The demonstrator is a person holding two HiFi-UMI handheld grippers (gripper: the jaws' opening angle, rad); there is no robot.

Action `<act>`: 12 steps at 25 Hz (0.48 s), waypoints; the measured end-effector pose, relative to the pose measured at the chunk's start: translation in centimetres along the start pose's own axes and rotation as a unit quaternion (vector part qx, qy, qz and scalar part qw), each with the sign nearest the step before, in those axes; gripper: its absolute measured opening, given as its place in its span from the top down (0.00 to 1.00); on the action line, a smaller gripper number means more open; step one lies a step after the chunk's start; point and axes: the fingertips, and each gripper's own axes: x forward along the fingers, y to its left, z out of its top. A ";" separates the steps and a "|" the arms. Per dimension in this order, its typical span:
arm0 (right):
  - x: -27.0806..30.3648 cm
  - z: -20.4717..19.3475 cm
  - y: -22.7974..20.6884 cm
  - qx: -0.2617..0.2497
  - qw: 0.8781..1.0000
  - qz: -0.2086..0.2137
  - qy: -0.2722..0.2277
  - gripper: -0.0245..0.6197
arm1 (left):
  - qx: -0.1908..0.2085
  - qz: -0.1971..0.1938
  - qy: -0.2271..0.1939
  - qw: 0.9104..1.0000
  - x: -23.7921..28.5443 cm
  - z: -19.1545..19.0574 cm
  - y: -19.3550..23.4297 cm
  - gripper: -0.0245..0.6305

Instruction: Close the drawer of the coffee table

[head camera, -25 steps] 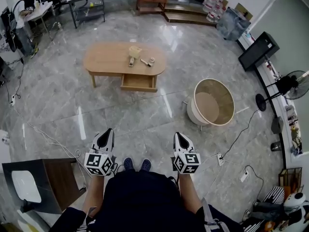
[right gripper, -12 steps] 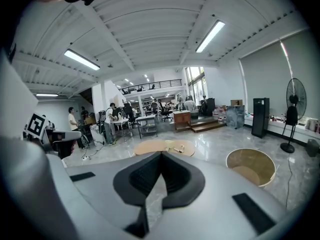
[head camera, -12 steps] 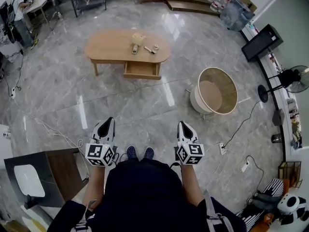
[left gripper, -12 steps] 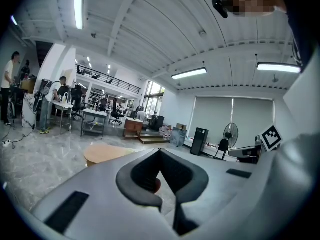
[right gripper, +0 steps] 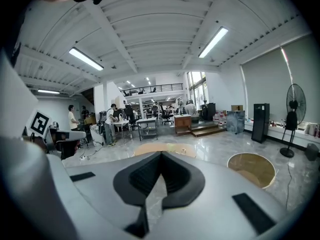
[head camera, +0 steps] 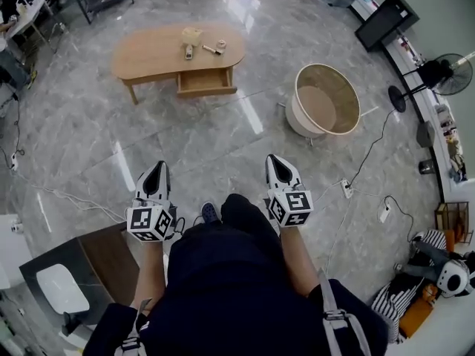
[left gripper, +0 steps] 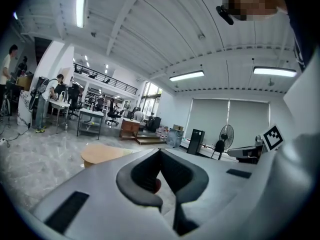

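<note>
A light wooden oval coffee table (head camera: 148, 50) stands far ahead on the grey marble floor. Its drawer (head camera: 205, 83) is pulled out on the near side. Small objects (head camera: 191, 38) lie on the tabletop. My left gripper (head camera: 156, 172) and right gripper (head camera: 277, 162) are held close to my body, well short of the table, both shut with nothing between the jaws. The tabletop (left gripper: 100, 154) shows low in the left gripper view, and the same tabletop (right gripper: 160, 148) peeks just over the jaws in the right gripper view.
A round tub chair (head camera: 324, 99) stands right of the table. Cables and power strips (head camera: 346, 190) trail over the floor at right. A dark side cabinet (head camera: 70, 277) sits at my lower left. A fan (head camera: 439, 76) and a monitor (head camera: 384, 21) line the right wall.
The head view has shifted forward and turned: the table and chair have slid up and left in the frame. One leg is stepping forward. Both grippers stay shut near my body.
</note>
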 end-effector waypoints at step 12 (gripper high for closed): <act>0.8 -0.5 -0.2 0.013 1.000 -0.009 0.005 0.92 | 0.003 0.001 -0.009 1.000 1.2 0.7 1.3 0.93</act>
